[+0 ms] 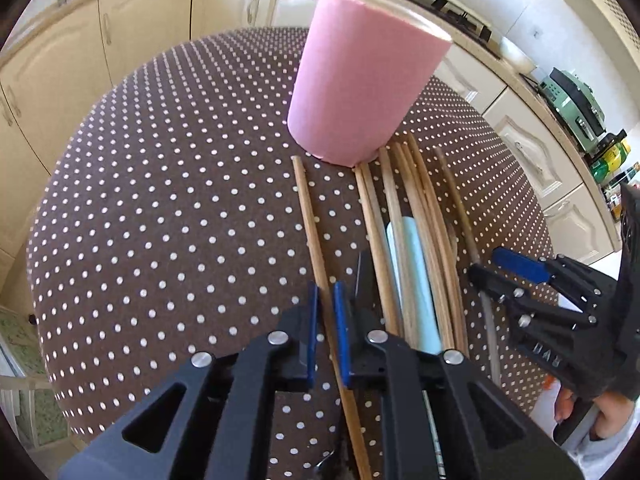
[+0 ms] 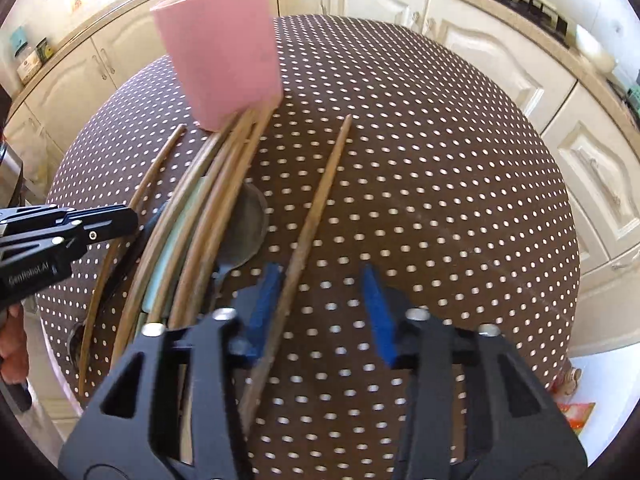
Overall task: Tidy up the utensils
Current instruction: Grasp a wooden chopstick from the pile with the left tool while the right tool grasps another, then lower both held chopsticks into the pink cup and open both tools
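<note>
- Left wrist view: left gripper [image 1: 326,334] pinching a lone chopstick [image 1: 310,216]; pink cup [image 1: 360,80] at 12 o'clock.
- Right gripper [image 2: 326,312] spread, straddling another chopstick [image 2: 316,208].
- Risk: chopstick pivots in the narrow pinch, misses the cup rim.

One pink cup [image 1: 362,76] stands in the upper middle of the frame. Below it lie perhaps eight wooden chopsticks [image 1: 424,216], overlapping too much for a sure count, plus one pale blue handle [image 1: 416,280] and one spoon [image 2: 244,228]. Two grippers are visible.
</note>
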The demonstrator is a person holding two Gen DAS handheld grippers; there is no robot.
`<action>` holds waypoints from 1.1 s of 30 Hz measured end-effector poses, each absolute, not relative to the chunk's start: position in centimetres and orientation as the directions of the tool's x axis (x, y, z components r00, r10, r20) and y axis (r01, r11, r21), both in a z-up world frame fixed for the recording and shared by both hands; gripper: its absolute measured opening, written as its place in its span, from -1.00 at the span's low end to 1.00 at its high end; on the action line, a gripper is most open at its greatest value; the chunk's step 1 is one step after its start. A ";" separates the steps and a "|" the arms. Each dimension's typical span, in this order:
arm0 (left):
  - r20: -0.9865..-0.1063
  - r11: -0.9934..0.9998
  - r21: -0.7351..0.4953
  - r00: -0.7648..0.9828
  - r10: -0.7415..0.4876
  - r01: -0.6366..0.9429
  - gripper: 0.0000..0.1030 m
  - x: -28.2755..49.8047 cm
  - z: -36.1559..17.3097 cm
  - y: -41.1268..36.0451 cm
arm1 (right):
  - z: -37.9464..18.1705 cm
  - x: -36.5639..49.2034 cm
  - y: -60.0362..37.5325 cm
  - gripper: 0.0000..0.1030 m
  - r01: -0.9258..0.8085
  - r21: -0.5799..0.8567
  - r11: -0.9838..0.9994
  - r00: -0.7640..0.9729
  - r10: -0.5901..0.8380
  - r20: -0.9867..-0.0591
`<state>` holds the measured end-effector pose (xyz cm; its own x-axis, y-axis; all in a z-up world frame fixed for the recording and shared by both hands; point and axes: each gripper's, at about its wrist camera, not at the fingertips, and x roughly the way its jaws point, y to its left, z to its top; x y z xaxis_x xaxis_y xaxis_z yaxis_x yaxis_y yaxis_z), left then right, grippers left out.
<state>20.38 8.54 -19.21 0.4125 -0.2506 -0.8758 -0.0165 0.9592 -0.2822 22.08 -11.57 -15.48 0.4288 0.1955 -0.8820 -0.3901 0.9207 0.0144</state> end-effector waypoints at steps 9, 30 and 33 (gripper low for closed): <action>-0.885 0.968 -0.251 0.411 -0.219 -0.027 -0.85 22.1 -18.9 7.8 | -15.5 25.4 -12.3 -0.78 -0.416 0.053 0.908 0.322 0.201 -0.925; -0.450 0.921 -0.343 0.829 -0.333 0.184 -0.89 15.4 -8.2 6.2 | -6.8 24.1 -20.4 -0.87 -0.450 0.375 0.811 0.611 0.586 -0.533; -0.330 0.933 -0.299 0.896 -0.296 0.198 -0.89 15.6 -5.3 5.8 | -4.7 24.8 -18.4 -0.87 -0.486 0.365 0.794 0.644 0.608 -0.464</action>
<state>15.56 5.84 -5.28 0.8964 -0.2960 -0.3300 0.1983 0.9335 -0.2988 24.83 -18.38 -4.72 0.6442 0.6079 -0.4642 -0.4863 0.7940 0.3648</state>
